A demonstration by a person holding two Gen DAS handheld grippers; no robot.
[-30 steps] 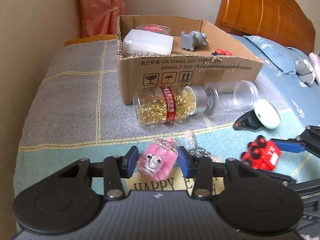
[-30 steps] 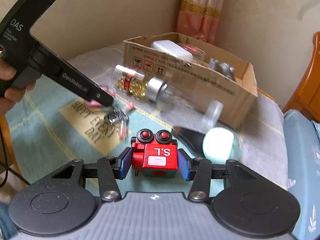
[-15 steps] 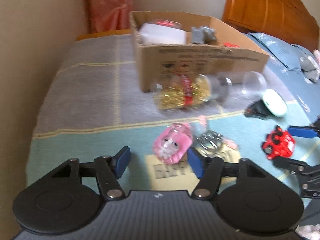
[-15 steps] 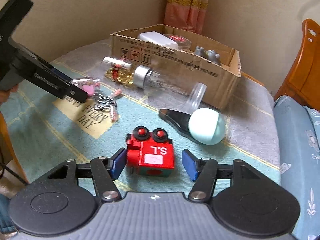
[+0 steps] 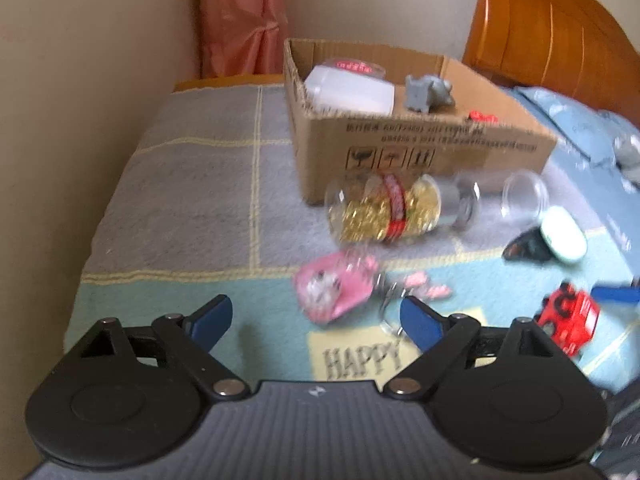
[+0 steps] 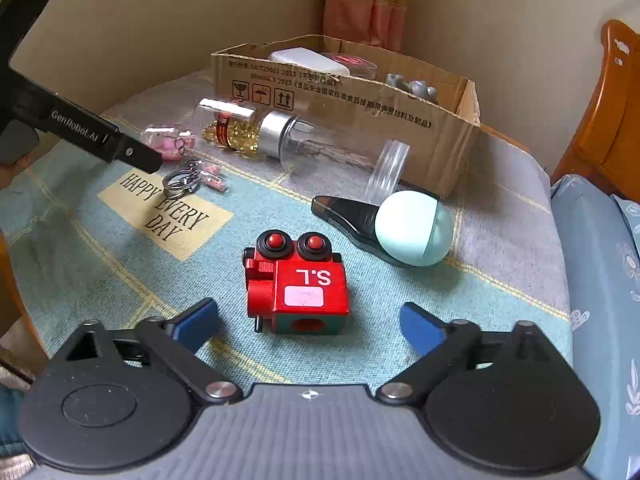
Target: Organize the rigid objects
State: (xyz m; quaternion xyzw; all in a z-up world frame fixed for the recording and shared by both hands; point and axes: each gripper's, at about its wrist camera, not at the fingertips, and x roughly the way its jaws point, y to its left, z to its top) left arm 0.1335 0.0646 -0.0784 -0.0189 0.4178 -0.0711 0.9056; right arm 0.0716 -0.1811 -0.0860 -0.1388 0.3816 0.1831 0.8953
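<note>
My left gripper (image 5: 316, 318) is open and empty; a pink keychain bottle (image 5: 332, 286) lies on the mat just ahead of its fingers, with its key ring (image 6: 180, 180). My right gripper (image 6: 310, 320) is open around a red toy block marked "S.L" (image 6: 300, 284), which rests on the mat without touching the pads. The block also shows in the left wrist view (image 5: 568, 316). A clear bottle of gold capsules (image 5: 384, 210) lies on its side before the cardboard box (image 5: 420, 148). The left gripper's body (image 6: 80, 132) shows in the right wrist view.
The box holds a white container (image 5: 348, 90), a red-lidded jar (image 5: 356, 66) and a grey figurine (image 5: 428, 90). A mint egg-shaped object on a black holder (image 6: 412, 228) and a clear cup (image 6: 388, 172) lie near the box. Wooden headboard (image 5: 560, 32) at right; wall at left.
Both grippers opened and drew back. The left let go of the pink bottle, the right let go of the red block; both now lie on the mat.
</note>
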